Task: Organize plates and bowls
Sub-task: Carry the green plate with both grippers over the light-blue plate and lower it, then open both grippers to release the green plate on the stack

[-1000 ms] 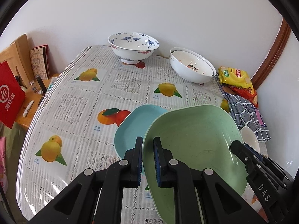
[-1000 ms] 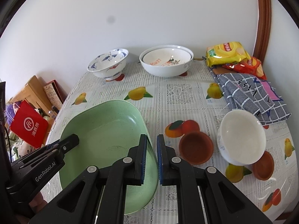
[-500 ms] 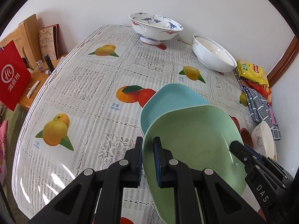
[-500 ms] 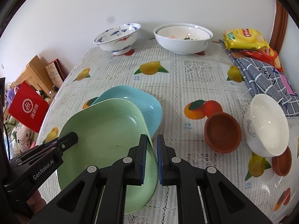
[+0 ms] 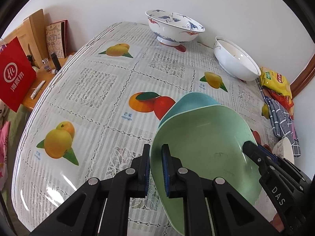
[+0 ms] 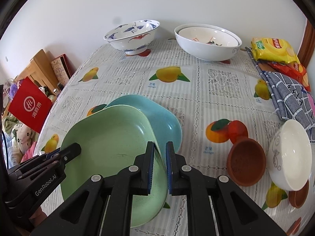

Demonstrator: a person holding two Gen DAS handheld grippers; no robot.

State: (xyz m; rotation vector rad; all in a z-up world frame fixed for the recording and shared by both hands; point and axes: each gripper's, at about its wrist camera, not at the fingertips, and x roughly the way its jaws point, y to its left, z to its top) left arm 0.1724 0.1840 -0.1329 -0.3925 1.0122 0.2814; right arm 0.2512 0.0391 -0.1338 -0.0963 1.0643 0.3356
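We hold both grippers low and close together, pointing forward over the near part of the scene. Our left gripper (image 5: 155, 169) has its jaws nearly closed on a thin rim at its left edge, while our right gripper (image 6: 159, 169) clamps the same rim on the opposite, right edge. Each gripper's black fingers (image 6: 69, 153) reach into the other's view from the side.
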